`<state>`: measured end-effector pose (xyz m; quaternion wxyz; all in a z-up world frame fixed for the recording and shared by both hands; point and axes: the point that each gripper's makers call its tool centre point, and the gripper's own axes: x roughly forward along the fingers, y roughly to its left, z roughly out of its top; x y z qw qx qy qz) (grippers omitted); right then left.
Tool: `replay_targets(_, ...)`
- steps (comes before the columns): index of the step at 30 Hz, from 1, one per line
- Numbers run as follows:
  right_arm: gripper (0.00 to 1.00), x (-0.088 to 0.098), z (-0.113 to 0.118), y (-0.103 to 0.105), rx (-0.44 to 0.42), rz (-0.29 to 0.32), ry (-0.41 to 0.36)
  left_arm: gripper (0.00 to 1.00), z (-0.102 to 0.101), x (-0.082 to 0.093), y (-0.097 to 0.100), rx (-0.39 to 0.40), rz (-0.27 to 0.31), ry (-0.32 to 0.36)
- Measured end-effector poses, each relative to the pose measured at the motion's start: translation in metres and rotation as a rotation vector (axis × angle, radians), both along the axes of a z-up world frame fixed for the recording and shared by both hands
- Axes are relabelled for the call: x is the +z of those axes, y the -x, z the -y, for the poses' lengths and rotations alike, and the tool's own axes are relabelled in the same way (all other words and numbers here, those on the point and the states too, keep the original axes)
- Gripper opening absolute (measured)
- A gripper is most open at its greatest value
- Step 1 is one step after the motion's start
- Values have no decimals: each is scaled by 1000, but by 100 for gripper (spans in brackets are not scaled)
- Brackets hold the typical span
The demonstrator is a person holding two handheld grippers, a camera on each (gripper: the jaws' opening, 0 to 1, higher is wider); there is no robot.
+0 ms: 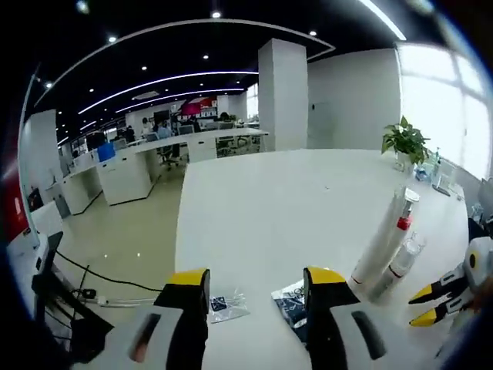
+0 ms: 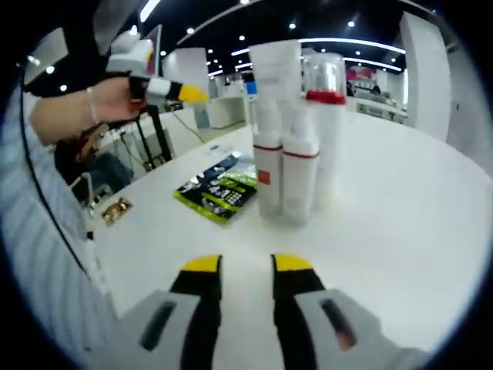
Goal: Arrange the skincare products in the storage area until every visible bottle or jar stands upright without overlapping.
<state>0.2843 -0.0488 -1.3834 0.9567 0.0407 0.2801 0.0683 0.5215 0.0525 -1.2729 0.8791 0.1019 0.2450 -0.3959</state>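
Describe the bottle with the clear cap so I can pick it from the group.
On the white table, ahead of the right gripper, stands a tight cluster of white skincare bottles. The clear-capped bottle is at the cluster's right, behind the red-banded tubes; it alone has a transparent dome over a red collar.

Left gripper view: tabletop [image 1: 293,208] is open across centre and upper middle, wide passage there. Obstacles sit lower right: tall tubes [image 1: 389,239] standing close together, with the other claw [image 1: 425,304] just right of them. Two flat packets [image 1: 223,303] lie between this view's jaws, low.

Right gripper view: tubes and a clear-capped bottle [image 2: 296,131] block centre top, clustered tight. Dark packet [image 2: 219,189] lies left of them. Right half of tabletop [image 2: 408,208] free; lower centre free.
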Motion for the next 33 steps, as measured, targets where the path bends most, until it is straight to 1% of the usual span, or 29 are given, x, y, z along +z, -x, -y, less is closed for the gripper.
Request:
replay_targets(1,24,1,0,2,-11,7,-17,56,0,1,-9,14,2,-32)
replay_targets(2,24,1,0,2,-15,12,-22,58,0,-1,-12,16,-5,-46)
replay_targets(4,24,0,0,5,-24,14,-28,58,1,-5,-18,26,-49,-70)
replay_targets(5,24,0,1,6,-28,12,-29,59,2,-5,-21,33,-58,-72)
replay_targets(7,24,0,3,9,-44,13,-40,60,4,-12,-26,60,-127,-69)
replay_targets(9,24,0,4,12,-54,16,-50,64,4,-19,-30,73,-176,-79)
replay_targets(10,24,0,4,14,-57,16,-52,65,4,-24,-34,84,-195,-96)
replay_targets(12,25,-1,5,16,-63,12,-51,66,3,-34,-37,78,-221,-148)
replay_targets(13,25,-2,6,18,-65,5,-49,66,3,-43,-39,69,-250,-187)
replay_targets(14,25,-3,6,19,-66,1,-49,67,3,-48,-40,66,-269,-205)
replay_targets(18,25,-5,6,24,-77,-11,-49,69,4,-70,-44,93,-369,-248)
replay_targets(19,25,-5,5,24,-77,-12,-49,69,4,-72,-44,95,-380,-253)
replay_targets(20,25,-5,4,26,-77,-14,-45,69,5,-79,-43,104,-423,-274)
replay_targets(21,25,-5,4,27,-76,-15,-42,70,5,-83,-45,110,-429,-289)
replay_targets(22,25,-6,3,28,-75,-18,-39,70,3,-88,-47,114,-431,-321)
replay_targets(23,25,-6,2,29,-74,-24,-37,70,-1,-95,-49,118,-430,-374)
replay_targets(24,24,-7,2,30,-75,-25,-37,70,-3,-97,-50,115,-428,-394)
replay_targets(25,24,-7,1,31,-78,-29,-39,70,-6,-104,-48,108,-441,-441)
replay_targets(26,25,-8,0,33,-78,-31,-38,70,-5,-110,-42,95,-484,-462)
replay_targets(28,24,-9,0,36,-85,-39,-35,71,-4,-116,-40,107,-519,-472)
replay_targets(30,24,-12,3,39,-98,-49,-25,71,-3,-120,-40,123,-540,-479)
replay_targets(33,24,-13,6,40,-115,-48,-16,70,-6,-125,-42,170,-575,-491)
